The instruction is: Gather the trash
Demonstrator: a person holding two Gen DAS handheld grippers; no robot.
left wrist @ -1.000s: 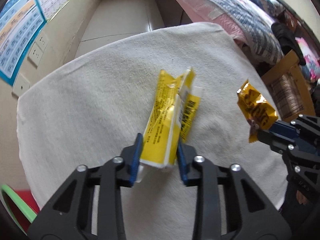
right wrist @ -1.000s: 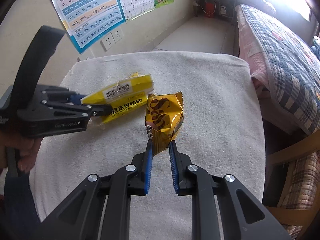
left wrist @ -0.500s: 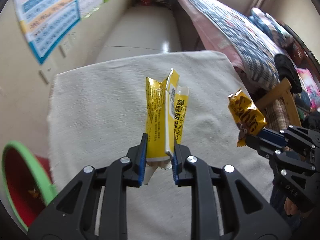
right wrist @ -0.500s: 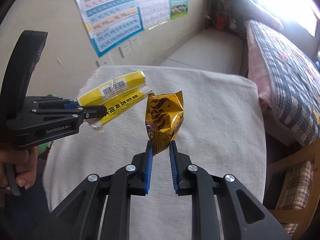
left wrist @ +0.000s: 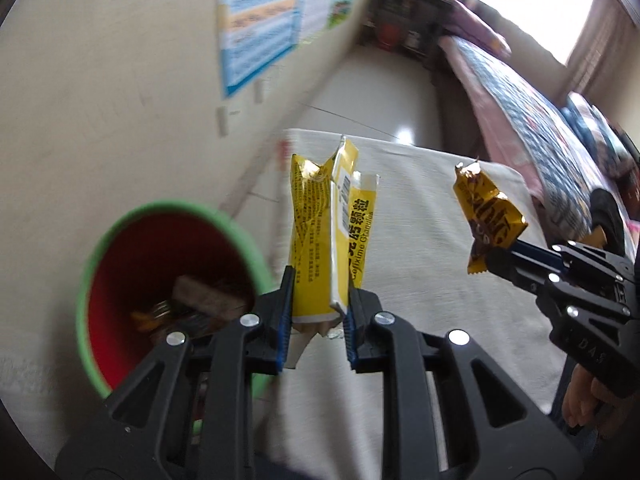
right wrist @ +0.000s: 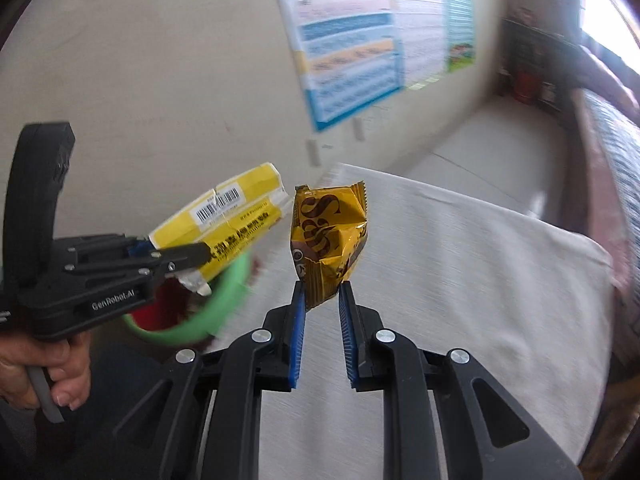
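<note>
- The left tongs point(left wrist: 316, 312) pinched a flattened yellow box point(left wrist: 330, 236) by its lower end, standing up ahead of the tips.
- A red bin point(left wrist: 160, 280) with a green rim sat just left of them, trash inside.
- The right tongs point(right wrist: 322, 312) pinched a gold wrapper point(right wrist: 328, 236) above the cloth-covered bench point(right wrist: 460, 280).

the left tool point(left wrist: 318, 312) is black with blue ribbed pads, and so is the right tool point(right wrist: 322, 330). the flattened box point(left wrist: 332, 236) is bright yellow with a white strip, black print and a barcode. the snack packet point(right wrist: 328, 240) is golden with dark brown lettering. the bin point(left wrist: 120, 264) is red inside with a green rim. the bench point(right wrist: 480, 280) wears an off-white cloth. the wall poster point(right wrist: 352, 40) shows blue, orange and pink bands.
</note>
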